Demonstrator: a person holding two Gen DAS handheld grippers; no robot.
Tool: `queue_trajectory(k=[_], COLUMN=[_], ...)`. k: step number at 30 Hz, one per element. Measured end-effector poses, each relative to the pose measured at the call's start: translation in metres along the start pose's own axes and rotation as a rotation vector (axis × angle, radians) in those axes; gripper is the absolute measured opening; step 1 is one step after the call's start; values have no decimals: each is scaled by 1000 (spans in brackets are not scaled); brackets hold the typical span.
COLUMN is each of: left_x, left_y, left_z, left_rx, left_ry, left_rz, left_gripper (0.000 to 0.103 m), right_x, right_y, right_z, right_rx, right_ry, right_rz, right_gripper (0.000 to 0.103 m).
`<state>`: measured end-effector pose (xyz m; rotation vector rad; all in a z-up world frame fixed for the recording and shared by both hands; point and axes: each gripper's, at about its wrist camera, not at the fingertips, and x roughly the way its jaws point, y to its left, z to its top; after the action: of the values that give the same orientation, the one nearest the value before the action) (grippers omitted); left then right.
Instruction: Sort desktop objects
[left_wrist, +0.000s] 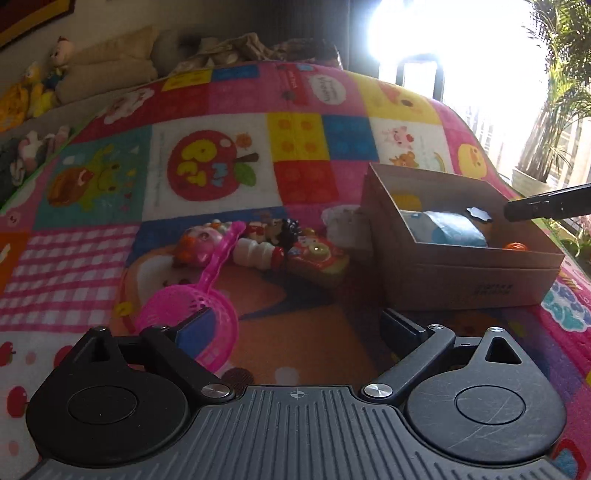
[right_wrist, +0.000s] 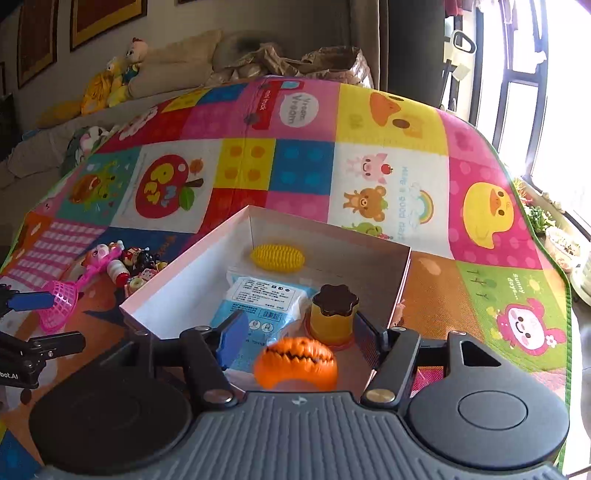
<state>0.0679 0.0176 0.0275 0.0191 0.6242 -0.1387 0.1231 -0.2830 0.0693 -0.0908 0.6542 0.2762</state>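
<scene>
L gripper (left_wrist: 297, 325): jaws wide, nothing betw them; pink strainer (left_wrist: 192, 314) lies just beside/behind my left pad (left_wrist: 195, 326), lower left of frame.
R gripper (right_wrist: 299, 332): about half open, over the box; orange pumpkin toy (right_wrist: 295, 363) sits blurred betw the fingers. Can't tell if pads press it or it's loose, so grip state unknown.
Box (left_wrist: 461, 275): cardboard, right of centre in L view. Inside: yellow corn toy (right_wrist: 277, 257), blue-white packet (right_wrist: 264, 306), yellow cup w/ dark flower lid (right_wrist: 334, 314).
Still to sort: toy pile (left_wrist: 266, 243) on the play mat (left_wrist: 207, 162), mid-frame L view, just left of box; strainer handle runs up into it.
Step in hand (my guess): L goes for strainer or a pile toy; R drops pumpkin in box.
How to do it well: I'd square L jaws across the strainer handle, not the mesh bowl, approach low, close slow. R: release over free box floor, clear of the cup.
Hard to see: window glare washes upper right of L view; pile toys overlap, can't tell them apart; box near wall hides part of its floor; white thing by box's left wall unclear.
</scene>
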Motion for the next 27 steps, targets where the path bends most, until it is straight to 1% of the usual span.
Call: queue_trajectory(k=[2,3,4,6,9,10,11,12,13,14,16,19,21,22,24,25,26,27], left_x=[-2,-3,-4,-4,-4,-4,-6,-7,-7,-7,-9,-10,-10,-10,-10,-10,-10,-10], left_y=[15,22,28,37,45,46,46,46,46,47,48,52,55,56,58,58,58,58], left_z=[-9,-13,-16,-21,-27,-27,-28,-28,-29,-30,-31,-32,-33,-33,-33,-33,-33,-33], left_rx=[-36,-57,-77,-114,-162,-169,-174,-180,-184,-189,-198,-226,-243,-250,-261,-262,-263,-263], left_ry=[20,27,33,41,53,47,36,31,28,24,9,0,-1,0,2,2,1,2], left_rz=[24,34,44,51,32,26,17,9,4,0,-11,-21,-27,-31,-40,-43,-46,-48], left_gripper=[100,100,100,100,100,100,100,101,101,101,101,101,101,101,101,101,101,101], right_x=[-2,-3,-3,1,22,34,47,61,78,100,138,189,215,226,239,240,239,239], right_y=[8,13,19,39,75,89,102,114,125,137,154,169,171,170,163,161,161,160], right_z=[8,13,18,35,66,77,88,98,107,117,128,130,127,126,119,117,115,113], right_rx=[-15,-24,-33,-67,-98,-107,-115,-126,-134,-131,-146,-214,-241,-233,-188,-180,-178,-153], right_ry=[-5,-15,-24,-29,6,29,56,94,140,184,245,294,328,359,422,423,434,459], right_rz=[1,6,14,45,119,136,151,162,163,140,41,-107,-179,-199,-210,-213,-203,-176], right_gripper=[67,72,74,75,75,69,59,32,20,19,19,19,19,19,19,19,19,19])
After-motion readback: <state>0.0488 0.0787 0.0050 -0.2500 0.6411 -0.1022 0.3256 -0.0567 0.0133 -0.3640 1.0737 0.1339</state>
